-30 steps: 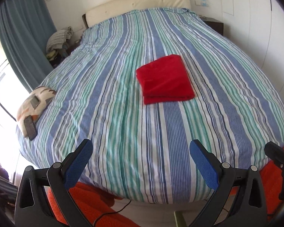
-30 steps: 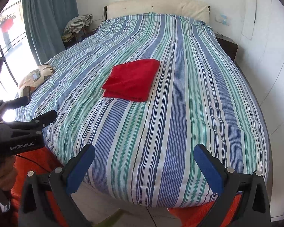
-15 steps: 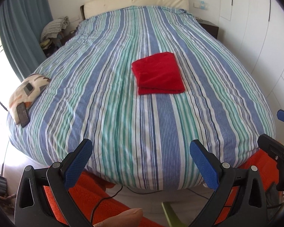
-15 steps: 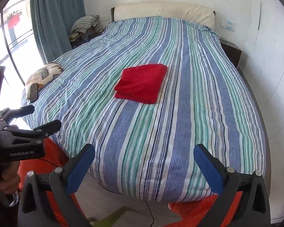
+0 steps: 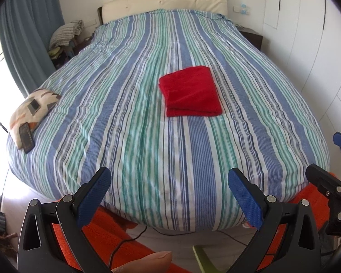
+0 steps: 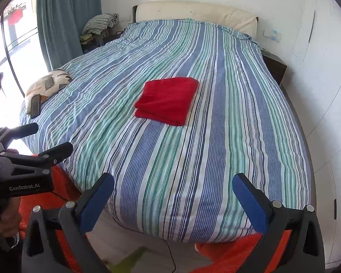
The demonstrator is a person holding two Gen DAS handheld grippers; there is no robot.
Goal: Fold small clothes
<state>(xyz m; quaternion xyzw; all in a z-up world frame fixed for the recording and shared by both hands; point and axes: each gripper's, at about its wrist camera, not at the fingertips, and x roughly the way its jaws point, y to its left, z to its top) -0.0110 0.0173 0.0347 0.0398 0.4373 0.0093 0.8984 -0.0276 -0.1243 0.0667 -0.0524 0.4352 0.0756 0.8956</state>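
At the far left, a patterned cream cushion [image 5: 33,108] lay on the bed's edge with a dark phone [image 5: 26,137] on its near corner; a second small device on it was too blurred to identify. The left gripper [image 5: 169,193] hung off the near end of the blue-and-green striped bed cover [image 5: 129,113], its blue-padded fingers [image 5: 93,196] spread wide and empty. The folded red cloth [image 5: 191,91] sat mid-bed, slightly right of centre, well apart from both grippers. The right gripper [image 6: 172,199] was likewise released, holding nothing. Orange fabric [image 6: 234,252] below the bed's near edge was mostly cut off. The hand on the left gripper's handle was barely visible.
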